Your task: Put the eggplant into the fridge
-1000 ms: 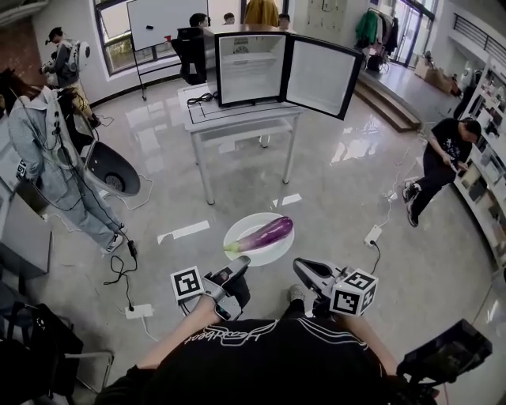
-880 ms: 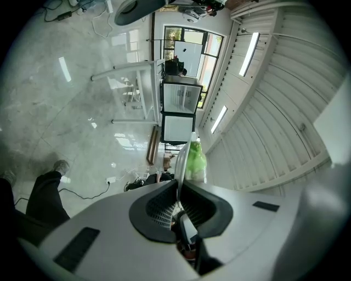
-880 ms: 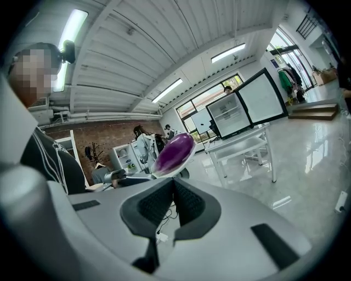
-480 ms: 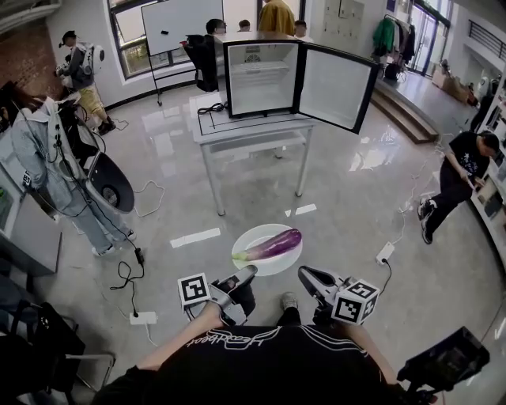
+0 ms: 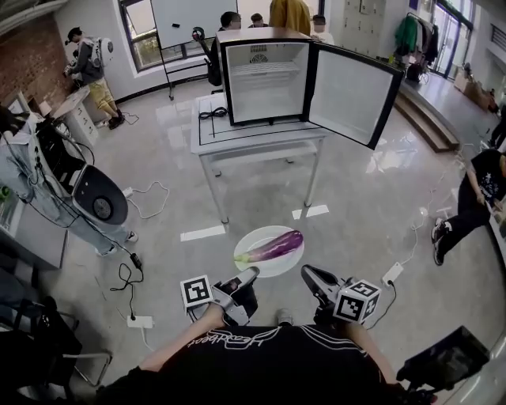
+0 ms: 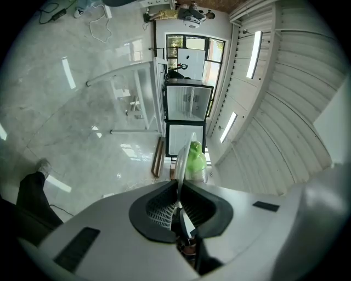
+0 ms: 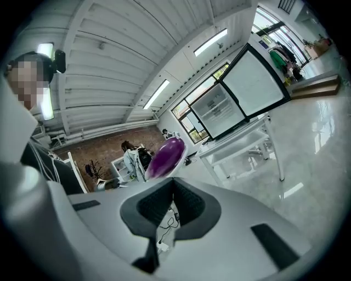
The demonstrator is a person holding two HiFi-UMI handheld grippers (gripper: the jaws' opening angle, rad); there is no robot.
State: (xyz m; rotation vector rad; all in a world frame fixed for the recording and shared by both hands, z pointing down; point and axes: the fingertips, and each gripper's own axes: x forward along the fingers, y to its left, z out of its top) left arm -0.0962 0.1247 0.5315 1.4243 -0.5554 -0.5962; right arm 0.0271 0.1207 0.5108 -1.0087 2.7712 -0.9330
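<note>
A purple eggplant with a green stem lies on a white plate carried in the air over the floor. My left gripper is shut on the plate's near left rim and my right gripper is shut on its near right rim. The left gripper view shows the plate edge-on between the jaws, with the green stem beyond. In the right gripper view the eggplant sits just past the jaws. Ahead, the small fridge stands on a white table, its door swung open to the right.
Cables and power strips lie on the glossy floor at left and right. A stand with dark equipment is at the left. A person crouches at the right, and several people stand behind the fridge by a whiteboard.
The fridge and table have come closer and sit lower in the head view. Both grippers moved forward together with the plate and eggplant, grip unchanged.
</note>
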